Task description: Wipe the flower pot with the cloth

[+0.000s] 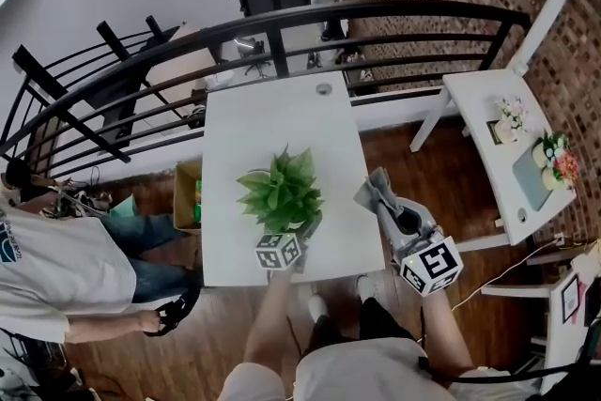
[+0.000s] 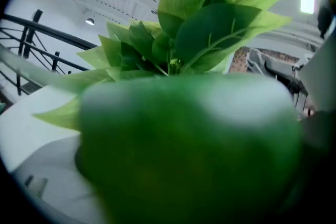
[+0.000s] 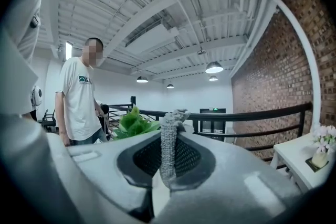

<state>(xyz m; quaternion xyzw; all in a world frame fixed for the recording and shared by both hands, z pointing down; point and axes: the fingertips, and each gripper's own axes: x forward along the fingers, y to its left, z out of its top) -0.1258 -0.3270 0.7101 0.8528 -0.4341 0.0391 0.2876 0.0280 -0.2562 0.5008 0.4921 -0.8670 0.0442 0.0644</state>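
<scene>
A green flower pot (image 2: 184, 155) with a leafy plant (image 1: 282, 188) is over the near part of the white table (image 1: 272, 117). In the left gripper view the pot fills the lower half as a blur, leaves (image 2: 210, 23) above it, and hides the jaws. My left gripper (image 1: 296, 235) reaches in under the leaves from the near side and grips the pot. To the right of the plant, off the table's right edge, my right gripper (image 1: 376, 194) is shut on a grey knitted cloth (image 3: 168, 149). The cloth stands up in a bunched strip between the jaws, apart from the pot.
A black railing (image 1: 282, 28) runs behind the table. A person (image 1: 56, 268) in a white T-shirt stands at the left, next to a cardboard box (image 1: 186, 194). At the right a white side table (image 1: 498, 108) holds small flower vases, against a brick wall.
</scene>
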